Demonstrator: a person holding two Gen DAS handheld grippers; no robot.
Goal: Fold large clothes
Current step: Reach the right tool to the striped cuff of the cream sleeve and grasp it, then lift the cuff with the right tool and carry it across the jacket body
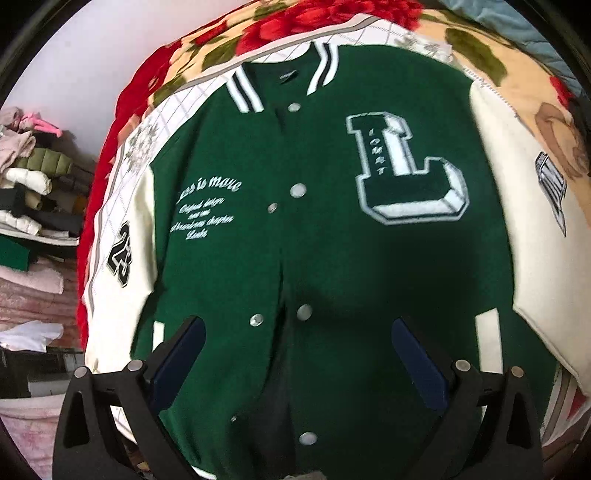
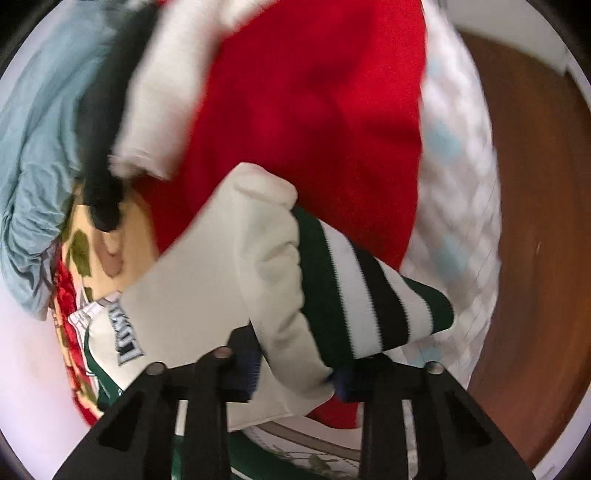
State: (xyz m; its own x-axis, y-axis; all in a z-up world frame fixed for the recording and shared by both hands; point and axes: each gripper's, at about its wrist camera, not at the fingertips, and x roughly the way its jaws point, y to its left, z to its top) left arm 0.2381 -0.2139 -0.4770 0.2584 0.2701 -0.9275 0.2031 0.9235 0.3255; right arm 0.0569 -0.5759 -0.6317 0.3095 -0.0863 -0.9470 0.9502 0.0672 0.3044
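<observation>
A green varsity jacket (image 1: pixel 314 240) with cream sleeves, a big "L" patch and snap buttons lies front up on the bed. My left gripper (image 1: pixel 299 354) is open and empty, hovering over the jacket's lower front. In the right wrist view my right gripper (image 2: pixel 295 373) is shut on the jacket's cream sleeve (image 2: pixel 221 266), just behind its green-and-white striped cuff (image 2: pixel 369 295), and holds it lifted above the bed.
The bed has a white quilted cover (image 1: pixel 177 110) and a red floral blanket (image 1: pixel 295 22). Folded clothes are stacked at the left (image 1: pixel 33 192). Loose blue, black and white garments (image 2: pixel 40 147) lie at the bed's far side. Brown floor (image 2: pixel 535 221) is at the right.
</observation>
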